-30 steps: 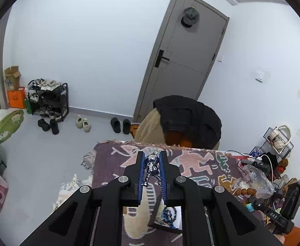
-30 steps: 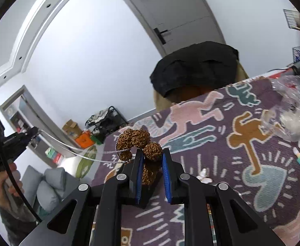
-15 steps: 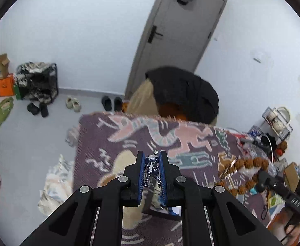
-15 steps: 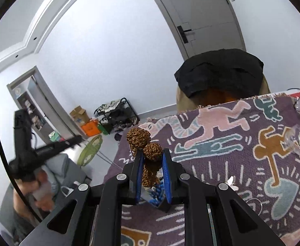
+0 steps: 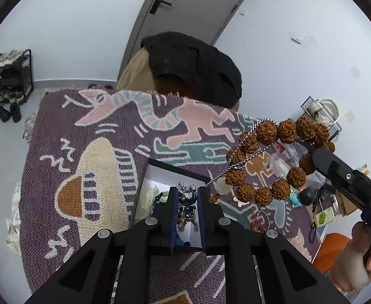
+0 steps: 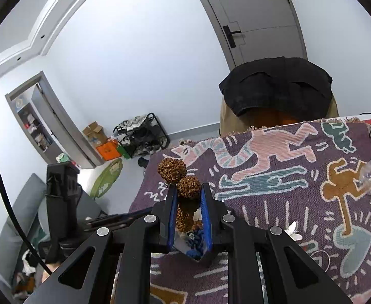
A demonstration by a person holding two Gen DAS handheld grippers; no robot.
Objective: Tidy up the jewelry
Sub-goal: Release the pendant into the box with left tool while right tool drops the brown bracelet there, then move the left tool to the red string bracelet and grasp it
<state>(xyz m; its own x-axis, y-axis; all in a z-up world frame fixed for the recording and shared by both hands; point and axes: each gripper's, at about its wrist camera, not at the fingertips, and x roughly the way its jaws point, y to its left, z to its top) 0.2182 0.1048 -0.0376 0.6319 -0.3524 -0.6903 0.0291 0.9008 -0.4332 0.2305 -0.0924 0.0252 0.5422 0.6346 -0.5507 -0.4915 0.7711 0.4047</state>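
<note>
My left gripper (image 5: 187,192) is shut on a chrome bear pendant (image 5: 187,198) whose silver chain (image 5: 246,143) runs up to the right through the bracelet. It hangs over an open white box with a black rim (image 5: 160,166) on the patterned cloth. My right gripper (image 6: 188,190) is shut on a brown seed-bead bracelet (image 6: 182,177); in the left wrist view the bracelet (image 5: 274,159) hangs as a ring from the right gripper, above and right of the box. Blue beads (image 6: 194,240) lie in the box below.
A purple cloth with cartoon figures (image 5: 96,131) covers the table. A chair with a black garment (image 5: 193,63) stands behind it. Plastic bags and small items (image 5: 286,159) crowd the right side. A shoe rack (image 6: 142,134) stands by the wall.
Both grippers have moved closer together over the box. The left gripper has tilted down, so the box now sits right under its fingers. The bracelet now hangs close to the left gripper.
</note>
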